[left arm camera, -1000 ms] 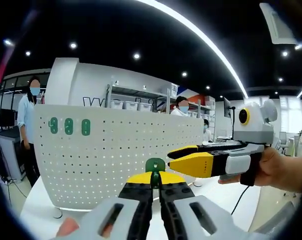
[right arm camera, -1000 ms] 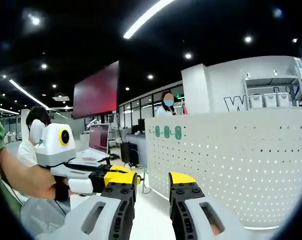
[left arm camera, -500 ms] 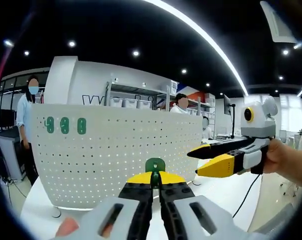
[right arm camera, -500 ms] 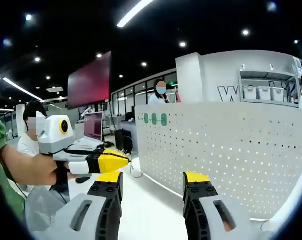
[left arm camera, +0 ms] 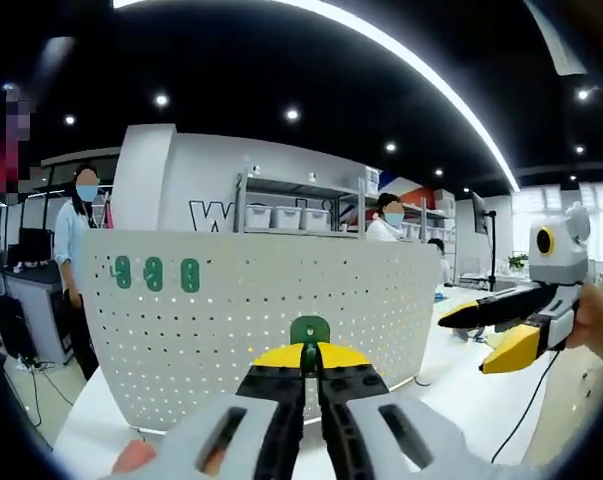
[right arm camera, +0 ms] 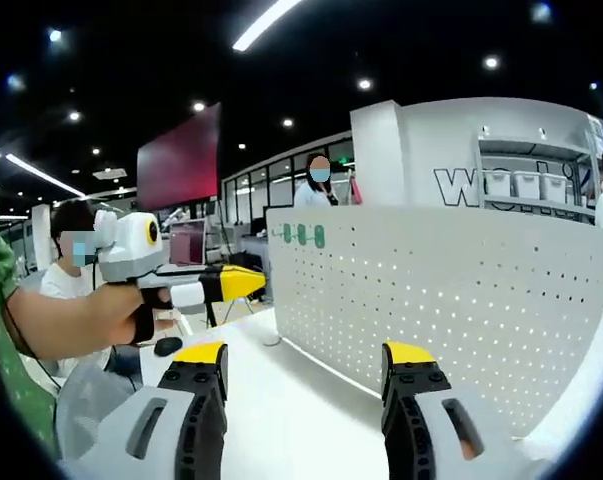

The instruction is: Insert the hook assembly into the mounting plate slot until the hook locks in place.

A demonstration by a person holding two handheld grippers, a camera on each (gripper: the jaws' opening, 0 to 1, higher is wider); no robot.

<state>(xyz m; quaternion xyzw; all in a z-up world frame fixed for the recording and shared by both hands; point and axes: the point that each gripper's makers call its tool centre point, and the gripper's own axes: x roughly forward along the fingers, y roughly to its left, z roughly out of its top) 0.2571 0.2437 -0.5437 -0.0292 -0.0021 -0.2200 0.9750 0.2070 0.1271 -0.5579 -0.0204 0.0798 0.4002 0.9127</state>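
My left gripper is shut on a small green hook assembly, which stands up between the yellow tips. Just beyond it is the white perforated mounting plate, upright on the table. Three green hooks sit in the plate's upper left corner. My right gripper comes in from the right, held by a hand, with its jaws apart. In the right gripper view my right gripper stands wide open and holds nothing. The plate rises ahead of it, and the left gripper reaches in from the left.
The plate stands on a white table. A small dark object lies near the table's far left edge. People stand behind the plate, near a shelf of white bins. A black cable hangs at the right.
The right gripper has drawn away from the left one, off to the right, and its jaws have spread wider. The left gripper stays shut on the green hook in front of the plate.
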